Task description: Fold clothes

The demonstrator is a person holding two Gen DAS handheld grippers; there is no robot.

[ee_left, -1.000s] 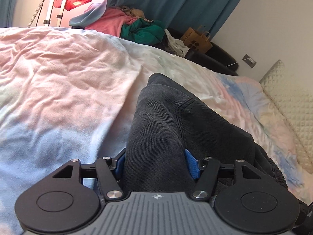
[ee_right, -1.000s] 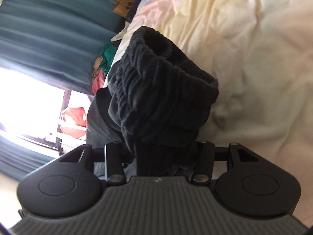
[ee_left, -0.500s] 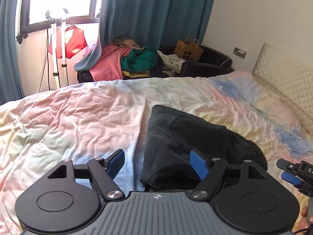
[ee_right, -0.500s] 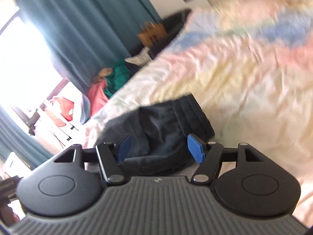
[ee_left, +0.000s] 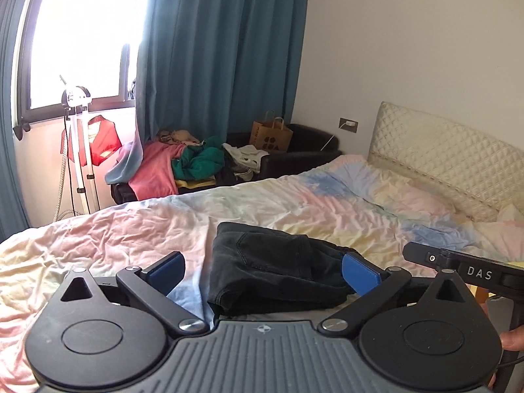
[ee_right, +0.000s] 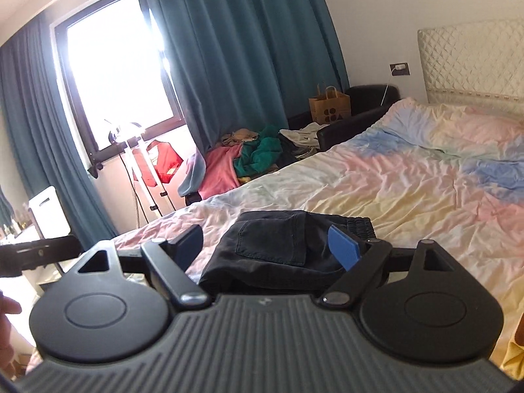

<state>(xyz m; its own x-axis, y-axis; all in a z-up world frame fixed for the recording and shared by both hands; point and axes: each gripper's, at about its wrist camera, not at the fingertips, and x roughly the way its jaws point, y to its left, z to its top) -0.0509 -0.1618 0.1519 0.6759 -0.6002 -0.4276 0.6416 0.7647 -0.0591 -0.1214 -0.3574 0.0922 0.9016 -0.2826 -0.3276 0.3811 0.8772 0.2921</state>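
Observation:
A pair of black pants [ee_left: 275, 271] lies folded into a compact bundle on the pastel bed sheet [ee_left: 108, 239], back pocket facing up. It also shows in the right wrist view [ee_right: 281, 245], with the elastic waistband at its right. My left gripper [ee_left: 262, 270] is open and empty, raised above the near edge of the bundle. My right gripper [ee_right: 267, 249] is open and empty, also held back and above the bundle. The body of the right gripper [ee_left: 465, 270] shows at the right of the left wrist view.
A pile of unfolded clothes [ee_left: 183, 163], pink, green and white, lies on a black sofa beyond the bed. A brown paper bag [ee_left: 270, 134] stands there. A quilted headboard [ee_left: 458, 160] is at the right. A white stand [ee_left: 80, 150] is by the window.
Both grippers let go of the black pants and opened. Both pulled back and rose, so the folded bundle now lies free on the bed.

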